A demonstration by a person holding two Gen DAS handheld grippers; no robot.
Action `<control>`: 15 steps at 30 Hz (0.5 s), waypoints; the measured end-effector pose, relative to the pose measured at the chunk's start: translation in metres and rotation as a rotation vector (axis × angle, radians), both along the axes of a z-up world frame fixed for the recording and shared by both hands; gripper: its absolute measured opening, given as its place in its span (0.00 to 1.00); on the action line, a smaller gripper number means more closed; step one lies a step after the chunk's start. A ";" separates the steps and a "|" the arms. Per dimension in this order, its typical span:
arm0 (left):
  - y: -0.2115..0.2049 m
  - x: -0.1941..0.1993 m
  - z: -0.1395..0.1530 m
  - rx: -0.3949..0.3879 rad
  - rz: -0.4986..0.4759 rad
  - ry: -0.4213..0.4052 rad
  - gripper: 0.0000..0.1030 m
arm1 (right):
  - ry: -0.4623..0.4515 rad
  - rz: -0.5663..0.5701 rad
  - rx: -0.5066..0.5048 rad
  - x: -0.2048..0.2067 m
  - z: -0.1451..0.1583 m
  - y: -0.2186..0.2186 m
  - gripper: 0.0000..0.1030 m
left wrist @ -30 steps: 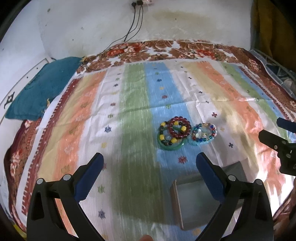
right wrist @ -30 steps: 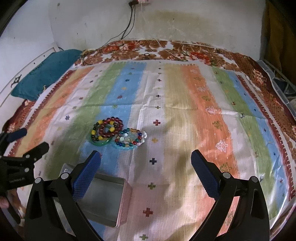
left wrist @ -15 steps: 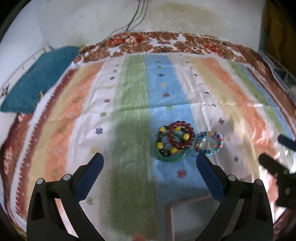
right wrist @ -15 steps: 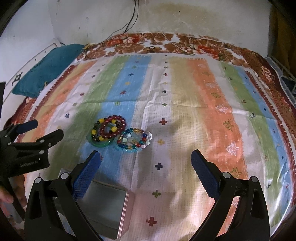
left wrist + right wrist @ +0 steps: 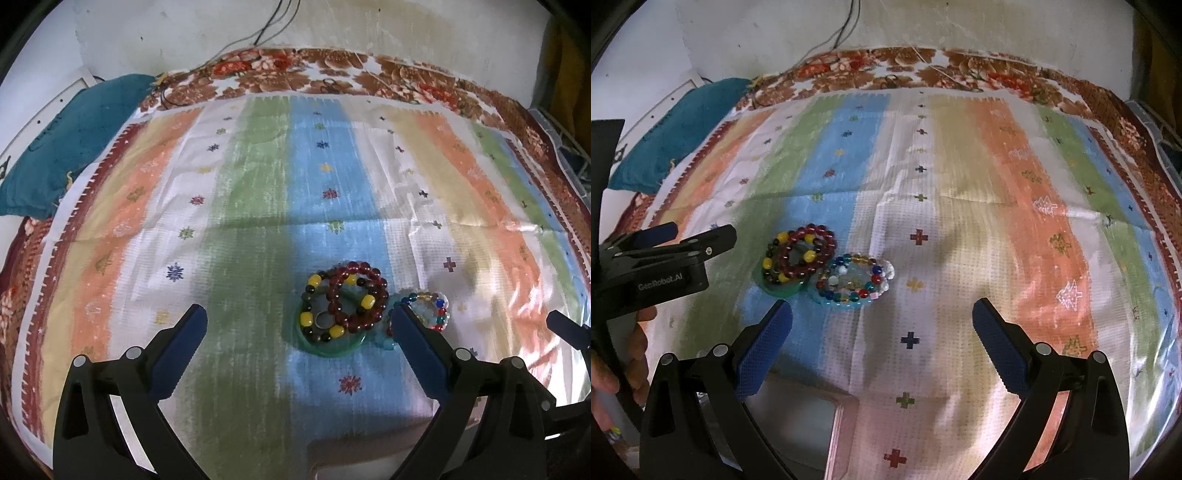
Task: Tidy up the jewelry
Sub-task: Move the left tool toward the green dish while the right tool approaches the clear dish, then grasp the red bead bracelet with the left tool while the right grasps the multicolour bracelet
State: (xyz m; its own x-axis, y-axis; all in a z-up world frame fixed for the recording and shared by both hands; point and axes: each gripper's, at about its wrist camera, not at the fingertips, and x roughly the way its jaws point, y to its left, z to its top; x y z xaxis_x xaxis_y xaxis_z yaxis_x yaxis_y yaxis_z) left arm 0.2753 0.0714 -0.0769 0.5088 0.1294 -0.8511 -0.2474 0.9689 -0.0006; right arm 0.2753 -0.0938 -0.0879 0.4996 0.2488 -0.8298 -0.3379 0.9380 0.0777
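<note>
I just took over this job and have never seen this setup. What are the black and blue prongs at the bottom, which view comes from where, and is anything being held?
Each picture comes from a camera on a hand-held tool, looking along its two blue-padded fingers. The left tool and the right tool are both open and hold nothing. On the striped mat lie a dark red bead bracelet stacked on a green bangle, and beside them a multicoloured bead bracelet. A metal tin sits nearest the cameras. A hand grips the left tool.
</note>
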 end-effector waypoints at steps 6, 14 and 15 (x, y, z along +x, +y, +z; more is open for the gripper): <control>-0.003 0.017 -0.012 0.034 -0.002 0.020 0.94 | 0.045 0.000 -0.006 0.015 -0.014 0.003 0.96; -0.007 0.032 -0.025 0.038 -0.046 0.066 0.94 | 0.086 0.005 -0.002 0.030 -0.025 0.009 0.96; -0.007 0.034 -0.027 0.040 -0.043 0.072 0.94 | 0.080 0.003 -0.002 0.031 -0.025 0.009 0.96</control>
